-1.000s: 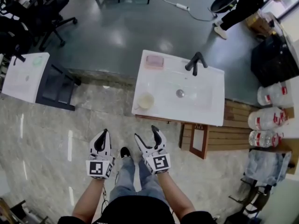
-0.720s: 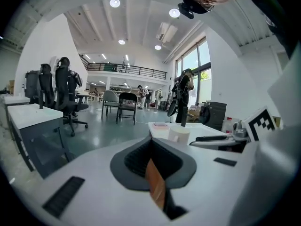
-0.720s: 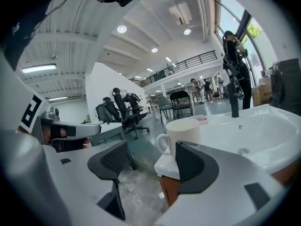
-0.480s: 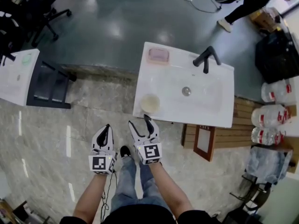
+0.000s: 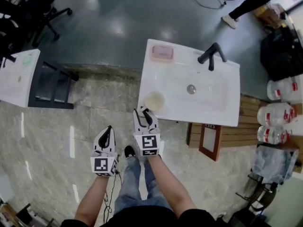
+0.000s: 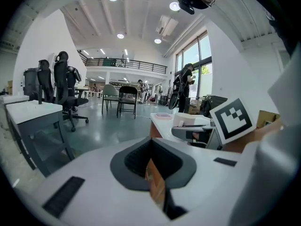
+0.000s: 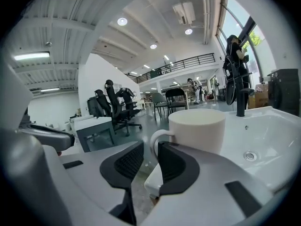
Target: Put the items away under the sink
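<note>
A cream mug (image 5: 154, 100) stands on the front left corner of the white sink (image 5: 222, 112). Its handle (image 7: 154, 141) points toward me. My right gripper (image 5: 143, 112) is at that corner, and its jaws have just been closing. In the right gripper view the handle sits between the dark pads of that gripper (image 7: 150, 153), with a small gap still showing on the left side. My left gripper (image 5: 107, 130) hangs lower left over the floor, shut and empty. The left gripper view shows this gripper (image 6: 153, 149) aimed at the cabinet side.
A pink soap dish (image 5: 161, 53) and a black faucet (image 5: 211, 56) sit at the sink's far edge. A wooden cabinet door (image 5: 209, 143) stands open below the sink. Water jugs (image 5: 279, 115) line the right. A white table (image 5: 16, 77) and dark stand (image 5: 49, 86) are at left.
My right gripper has moved forward to the sink's corner and its jaws have narrowed around the mug handle. The left gripper has stayed back over the floor.
</note>
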{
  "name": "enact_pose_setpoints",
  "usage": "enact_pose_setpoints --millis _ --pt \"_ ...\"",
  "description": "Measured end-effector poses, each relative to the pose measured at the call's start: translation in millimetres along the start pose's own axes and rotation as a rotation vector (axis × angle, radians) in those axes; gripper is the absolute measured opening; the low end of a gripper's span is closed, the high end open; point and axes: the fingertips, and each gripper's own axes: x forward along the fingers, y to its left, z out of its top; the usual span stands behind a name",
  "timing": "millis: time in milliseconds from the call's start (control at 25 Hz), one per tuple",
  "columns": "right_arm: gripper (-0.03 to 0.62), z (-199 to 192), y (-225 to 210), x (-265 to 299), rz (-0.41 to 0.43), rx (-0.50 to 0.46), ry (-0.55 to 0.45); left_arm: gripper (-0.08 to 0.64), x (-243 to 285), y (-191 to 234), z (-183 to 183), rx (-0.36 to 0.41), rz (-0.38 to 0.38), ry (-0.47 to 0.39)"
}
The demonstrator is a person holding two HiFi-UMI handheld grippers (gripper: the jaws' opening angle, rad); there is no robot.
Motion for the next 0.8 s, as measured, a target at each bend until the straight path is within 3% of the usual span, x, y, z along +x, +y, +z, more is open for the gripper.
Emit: enact_pose_setpoints --millis 80,240,480,800 --pt "0.062 1.5 -1.8 1.3 -0.005 -0.013 0.001 0.006 -2.6 1.5 -0.9 0.002 0.000 0.006" --pt "0.045 5.6 0.9 1.8 0.042 -0.103 0.002 0.007 -9.0 1.4 -5.4 0.017 0.000 0.023" --pt "0.048 21.5 6.9 -18.2 0.126 -0.183 -0.064 0.006 -22.6 -13.5 -3.9 0.037 -0.020 0.041" --pt "0.048 43.4 11.0 -99.7 0.134 -0.242 -0.133 0.008 -26.6 -59.5 8.7 0.080 -0.104 0.033"
